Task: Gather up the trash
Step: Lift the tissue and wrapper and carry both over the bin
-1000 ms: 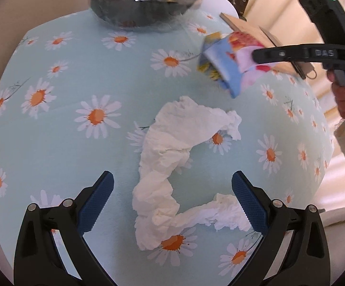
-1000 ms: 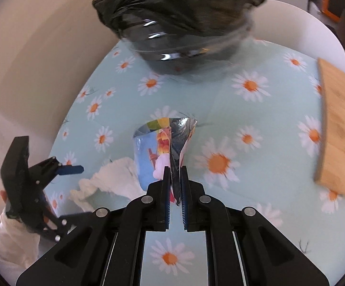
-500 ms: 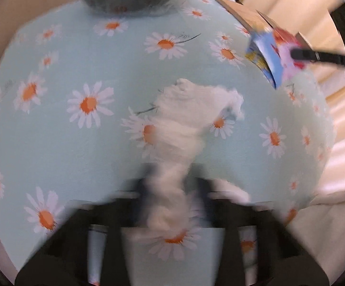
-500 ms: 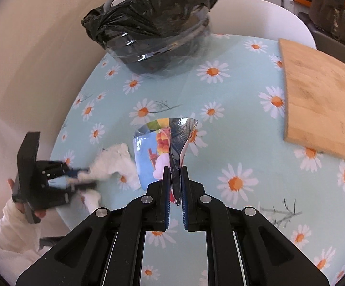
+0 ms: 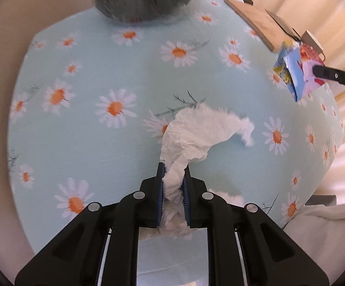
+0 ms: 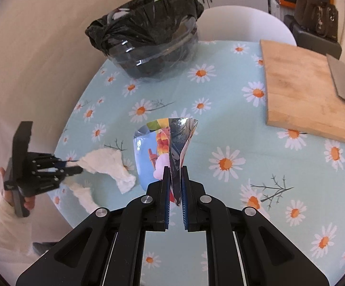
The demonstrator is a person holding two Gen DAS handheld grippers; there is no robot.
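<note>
My left gripper (image 5: 173,169) is shut on a crumpled white paper tissue (image 5: 196,133), which hangs forward off the daisy-print tablecloth (image 5: 89,138). In the right wrist view the left gripper (image 6: 73,166) shows at the left with the tissue (image 6: 105,162). My right gripper (image 6: 175,169) is shut on a colourful snack wrapper (image 6: 163,143) held above the cloth; the wrapper also shows in the left wrist view (image 5: 296,71). A bin lined with a black bag (image 6: 148,40) stands at the table's far side, its top open.
A wooden cutting board (image 6: 303,93) lies at the right with a cleaver (image 6: 344,83) on it. A white chair back (image 6: 241,23) stands behind the table. The table edge (image 6: 60,138) runs close to the left gripper.
My left gripper has shut on the tissue and lifted it. My right gripper has drawn back and up from the bin with the wrapper in it.
</note>
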